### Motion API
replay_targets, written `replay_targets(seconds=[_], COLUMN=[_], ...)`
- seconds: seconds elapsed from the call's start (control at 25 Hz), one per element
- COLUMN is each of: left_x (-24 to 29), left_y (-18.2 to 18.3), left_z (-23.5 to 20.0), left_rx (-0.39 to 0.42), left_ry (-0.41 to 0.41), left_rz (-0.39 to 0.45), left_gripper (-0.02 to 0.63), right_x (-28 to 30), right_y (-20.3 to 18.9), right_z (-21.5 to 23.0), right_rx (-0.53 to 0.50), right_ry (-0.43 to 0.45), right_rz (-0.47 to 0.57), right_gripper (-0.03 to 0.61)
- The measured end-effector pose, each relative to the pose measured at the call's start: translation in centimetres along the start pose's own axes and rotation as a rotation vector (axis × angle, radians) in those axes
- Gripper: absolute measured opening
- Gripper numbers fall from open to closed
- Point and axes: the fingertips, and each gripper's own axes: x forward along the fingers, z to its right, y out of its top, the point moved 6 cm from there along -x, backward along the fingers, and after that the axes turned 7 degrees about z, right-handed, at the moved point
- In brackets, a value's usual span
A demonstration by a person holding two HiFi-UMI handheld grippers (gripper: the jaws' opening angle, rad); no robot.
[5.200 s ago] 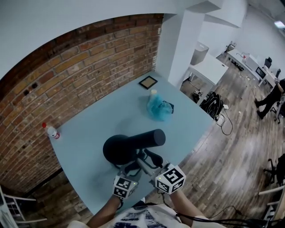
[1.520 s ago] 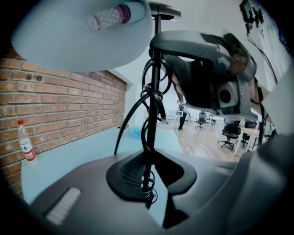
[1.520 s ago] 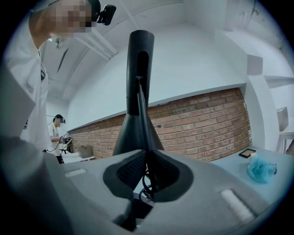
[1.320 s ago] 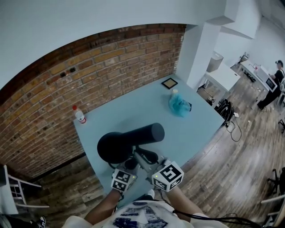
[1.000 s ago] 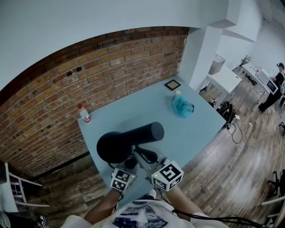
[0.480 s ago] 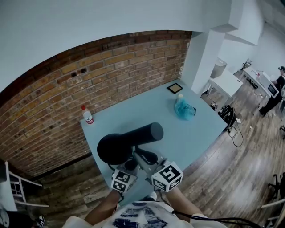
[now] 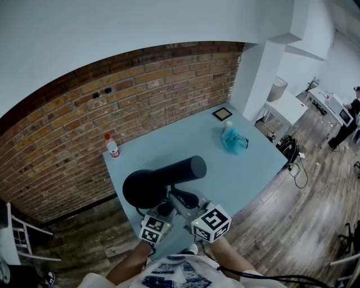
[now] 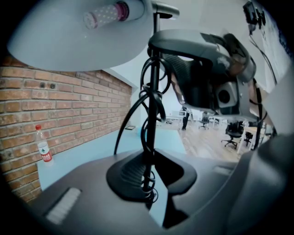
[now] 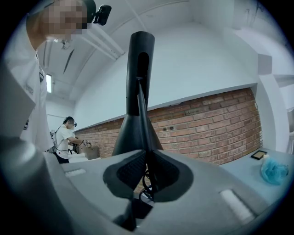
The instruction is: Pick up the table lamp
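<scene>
Closest in, the two marker cubes, left [image 7: 154, 230] and right [image 7: 211, 222], carry black-and-white square patterns and no readable words. Just past them the left gripper [image 8: 149, 183] has its jaws drawn in narrow on the thin stem [image 8: 154, 128] of the table lamp [image 7: 163, 180], with a black cable [image 8: 130, 117] looped round the stem where the pads grip. The right gripper [image 9: 147, 179] is closed just as narrowly on the same stem, beside the left one.

The lamp is held up over the near corner of the pale blue table [image 7: 185, 140]. In the head view its dark rounded shade [image 7: 143, 188] sits to the left. A thick cylinder [image 7: 183, 169] runs from it toward the upper right, flat end leading, and that is the long axis. From the left gripper view the shade's pale inside and a bulb [image 8: 104, 13] face the camera.

Farther off, a red-capped bottle [image 7: 112, 148] stands at the table's far-left edge, and its red-and-white label is too small to read. A teal bag [image 7: 233, 140] and a small square frame [image 7: 222, 113] lie toward the far end. The brick wall [image 7: 84, 118] rises behind.
</scene>
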Motion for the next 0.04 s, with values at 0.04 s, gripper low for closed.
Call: replay_targets(seconds=[0.04], left_x=[-0.04], left_y=[-0.07], left_z=[-0.03], left_rx=[0.0], left_ry=[0.001], left_rz=[0.001], left_gripper=[0.052], right_x=[0.04], right_y=[0.01], right_z=[-0.05], right_rx=[0.001], right_ry=[0.002], right_rz=[-0.001], right_gripper=[0.041])
